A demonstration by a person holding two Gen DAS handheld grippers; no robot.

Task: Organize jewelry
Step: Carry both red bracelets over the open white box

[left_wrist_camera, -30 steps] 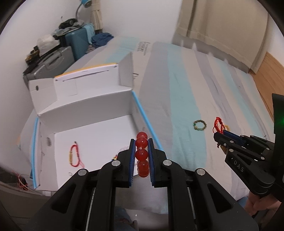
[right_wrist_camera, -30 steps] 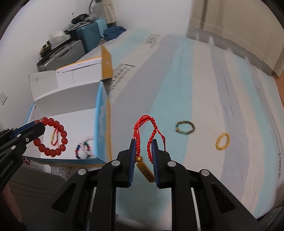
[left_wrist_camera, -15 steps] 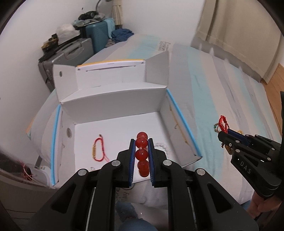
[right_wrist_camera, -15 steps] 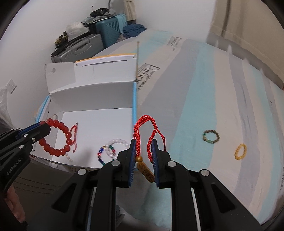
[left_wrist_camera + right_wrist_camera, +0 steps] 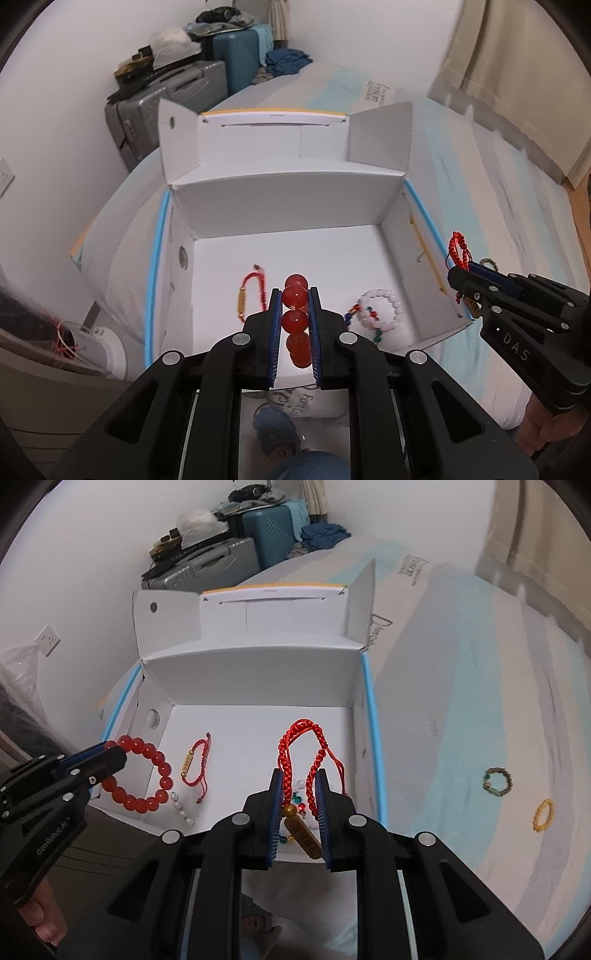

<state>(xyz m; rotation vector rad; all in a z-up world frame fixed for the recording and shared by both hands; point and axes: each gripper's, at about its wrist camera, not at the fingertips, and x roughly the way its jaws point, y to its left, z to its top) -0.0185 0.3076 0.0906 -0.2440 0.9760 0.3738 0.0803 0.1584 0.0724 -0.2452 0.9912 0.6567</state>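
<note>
My left gripper (image 5: 294, 301) is shut on a red bead bracelet (image 5: 295, 316) and holds it over the near part of the open white box (image 5: 288, 206); it also shows in the right wrist view (image 5: 147, 775). My right gripper (image 5: 299, 786) is shut on a red braided cord bracelet with a gold tag (image 5: 301, 760), above the box's near right part. On the box floor lie a red cord bracelet (image 5: 251, 291), a white bead bracelet (image 5: 380, 306) and a multicoloured bead bracelet (image 5: 356, 321).
A green bead bracelet (image 5: 498, 781) and a yellow bead bracelet (image 5: 543, 814) lie on the striped bedsheet (image 5: 461, 701) right of the box. Suitcases (image 5: 177, 88) stand by the wall behind. The box flaps (image 5: 380, 133) stand upright at the back.
Both grippers have moved left from over the bedsheet to over the open box, each still holding its bracelet.
</note>
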